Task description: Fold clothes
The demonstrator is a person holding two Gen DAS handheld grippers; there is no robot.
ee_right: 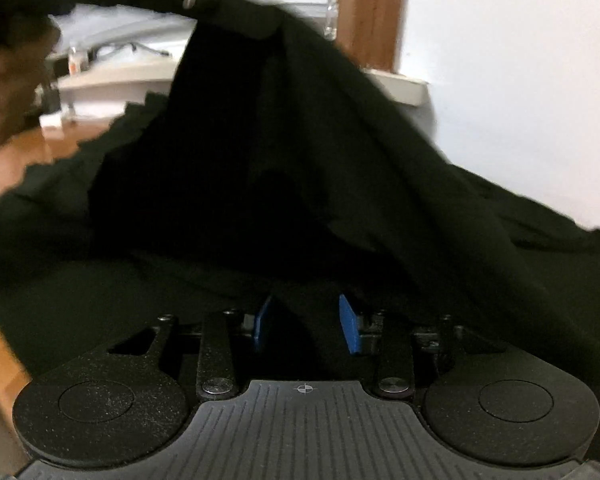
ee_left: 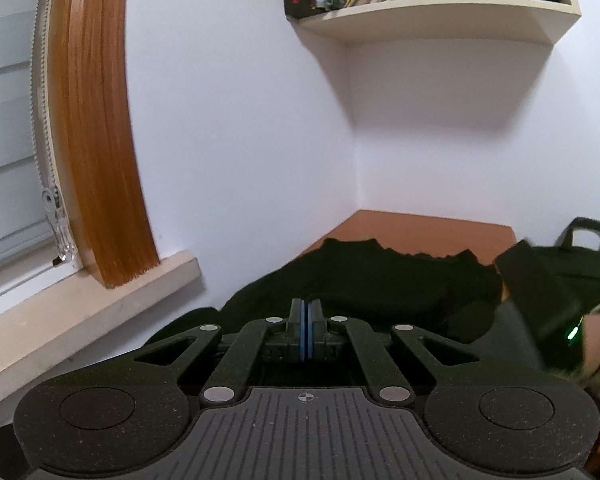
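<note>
Blue pads mark both tools. The left gripper (ee_left: 305, 334) has its pads pressed together at lower centre of its frame; in the right-wrist view, black cloth rises in a peak to that gripper at the upper left, so it reads as clamped on a pinch of the black garment (ee_right: 300, 168). The right gripper (ee_right: 306, 322) has its pads apart, with a fold of the same cloth lying between them but not pinched.

The garment lies spread over the orange-brown table (ee_left: 420, 228), filling the middle of both frames; one part is lifted, the rest rests on the surface in loose wrinkles.

Progress: no flat, squared stack is visible, so folding is judged incomplete; the lifted part fits a fold in hand.

Orientation: the cloth's far edge runs left to right across the left-wrist frame. Which end is the neck or hem cannot be told, nor the long axis.
</note>
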